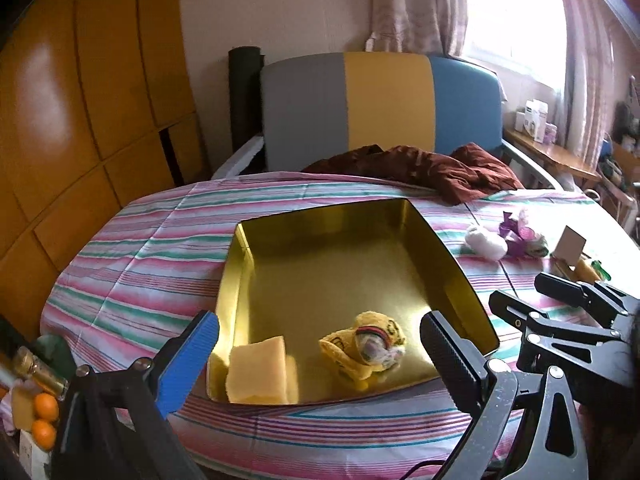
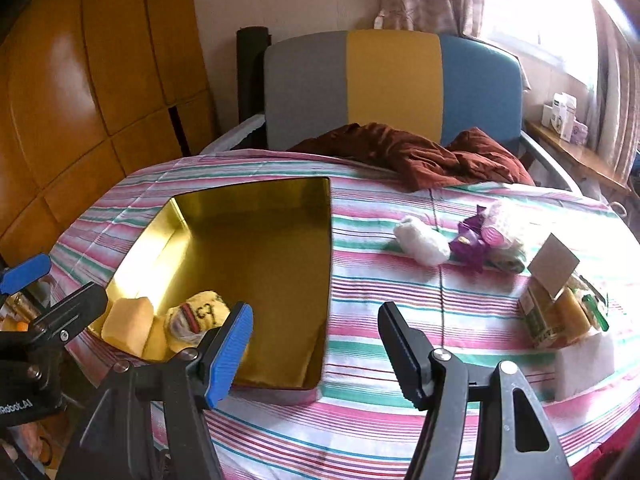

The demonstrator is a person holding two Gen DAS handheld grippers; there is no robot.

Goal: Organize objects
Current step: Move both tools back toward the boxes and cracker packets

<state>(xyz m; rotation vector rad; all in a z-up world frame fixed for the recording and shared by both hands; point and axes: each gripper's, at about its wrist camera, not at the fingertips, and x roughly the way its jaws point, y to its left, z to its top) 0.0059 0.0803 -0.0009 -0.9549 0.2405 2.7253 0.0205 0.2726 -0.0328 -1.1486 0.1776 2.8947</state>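
Observation:
An open gold tin (image 1: 320,240) lies on the striped bedspread. Inside, near its front wall, sit a yellow sponge (image 1: 258,368) and a rolled yellow cloth (image 1: 368,344) with dark print. My left gripper (image 1: 328,352) hovers over the tin's near edge, open, with nothing between its fingers. My right gripper (image 2: 318,348) hangs open and empty over the tin's near right corner (image 2: 316,384). To the right on the bed lie a white roll (image 2: 422,242), a purple wrapper (image 2: 470,244) and a pink-white roll (image 2: 502,224).
A pack with a card flap and yellow and green items (image 2: 560,312) stands at the right beside a white block (image 2: 584,364). A brown blanket (image 2: 416,152) is bunched at the headboard. Wooden cabinets line the left; a bottle and oranges (image 1: 44,416) sit at lower left.

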